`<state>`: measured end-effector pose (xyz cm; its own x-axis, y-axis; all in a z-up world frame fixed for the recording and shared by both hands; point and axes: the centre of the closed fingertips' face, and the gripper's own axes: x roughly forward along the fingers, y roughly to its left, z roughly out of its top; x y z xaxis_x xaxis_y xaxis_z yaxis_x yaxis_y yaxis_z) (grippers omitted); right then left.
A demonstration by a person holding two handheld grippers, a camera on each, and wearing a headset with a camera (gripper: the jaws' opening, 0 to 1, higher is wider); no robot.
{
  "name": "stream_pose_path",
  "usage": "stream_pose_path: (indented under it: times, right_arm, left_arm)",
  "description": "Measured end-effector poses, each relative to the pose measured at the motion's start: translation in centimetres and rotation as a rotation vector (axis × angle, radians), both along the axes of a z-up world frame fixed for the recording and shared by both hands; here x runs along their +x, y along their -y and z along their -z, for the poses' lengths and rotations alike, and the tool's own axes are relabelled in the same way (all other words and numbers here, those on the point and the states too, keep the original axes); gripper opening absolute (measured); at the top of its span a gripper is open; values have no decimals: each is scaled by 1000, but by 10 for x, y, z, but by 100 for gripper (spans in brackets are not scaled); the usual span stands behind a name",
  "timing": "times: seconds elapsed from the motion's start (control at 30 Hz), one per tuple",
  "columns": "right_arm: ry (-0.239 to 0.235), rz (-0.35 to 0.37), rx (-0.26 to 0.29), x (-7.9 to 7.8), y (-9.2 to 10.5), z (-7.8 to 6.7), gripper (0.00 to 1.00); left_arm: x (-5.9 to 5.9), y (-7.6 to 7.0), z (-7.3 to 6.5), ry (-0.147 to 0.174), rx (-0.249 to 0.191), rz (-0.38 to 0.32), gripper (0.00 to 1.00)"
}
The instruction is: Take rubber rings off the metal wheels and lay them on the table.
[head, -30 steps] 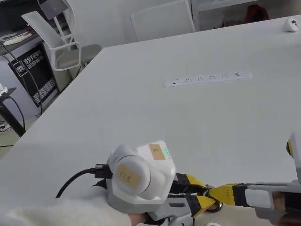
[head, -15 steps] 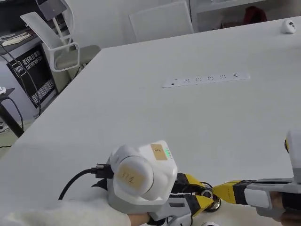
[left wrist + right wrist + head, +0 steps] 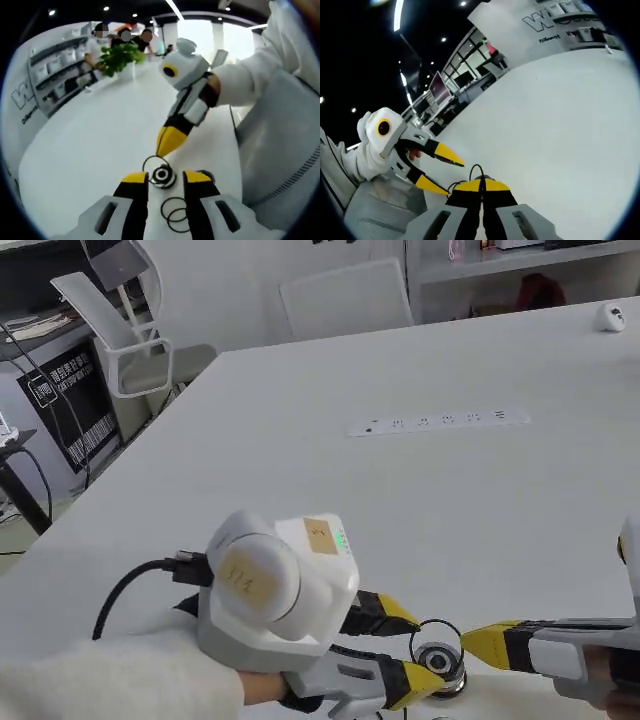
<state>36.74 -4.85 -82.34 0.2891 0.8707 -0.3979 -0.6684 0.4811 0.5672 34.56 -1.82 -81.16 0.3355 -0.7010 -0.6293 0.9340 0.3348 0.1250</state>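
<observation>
A small metal wheel (image 3: 440, 660) (image 3: 162, 176) stands on the white table (image 3: 400, 500), between the spread yellow-tipped jaws of my left gripper (image 3: 425, 650) (image 3: 166, 177), which is open and does not seem to touch it. My right gripper (image 3: 472, 642) (image 3: 481, 184) comes in from the right, shut on a thin black rubber ring (image 3: 432, 632) (image 3: 154, 162) (image 3: 475, 172). That ring is stretched up beside the wheel. Two loose rubber rings (image 3: 175, 212) lie on the table just behind the wheel, near the left jaws.
A white power strip (image 3: 440, 422) lies across the middle of the table. A small white object (image 3: 612, 315) sits at the far right. Chairs (image 3: 345, 295) stand past the far edge. The table's left edge runs diagonally (image 3: 120, 460). A person's white sleeve (image 3: 110, 680) is at the lower left.
The left gripper's jaws have spread wider around the wheel and its body has shifted left. The ring now stands out as a loop above the wheel, held by the right gripper.
</observation>
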Motion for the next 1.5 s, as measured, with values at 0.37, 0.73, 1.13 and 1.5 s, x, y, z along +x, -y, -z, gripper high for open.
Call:
stream_pose_path:
  times: [0.37,0.73,1.13,1.5]
  right_arm:
    - [19,21,10,-5,5,-14,0]
    - [48,-6,18,-8,-5,-32,0]
    - [69,-107,32,-19,-31,-48,0]
    - [51,-239,-30,-36,-61,-31,0]
  left_arm:
    - [-17,-18,-68,52,-95,-20,54]
    - [-37,-64,-101,88,-116,-110,73]
    - [-53,-119,-110,100,-177,-307,78]
    - [-80,-147,-107,86,-251,-441,85]
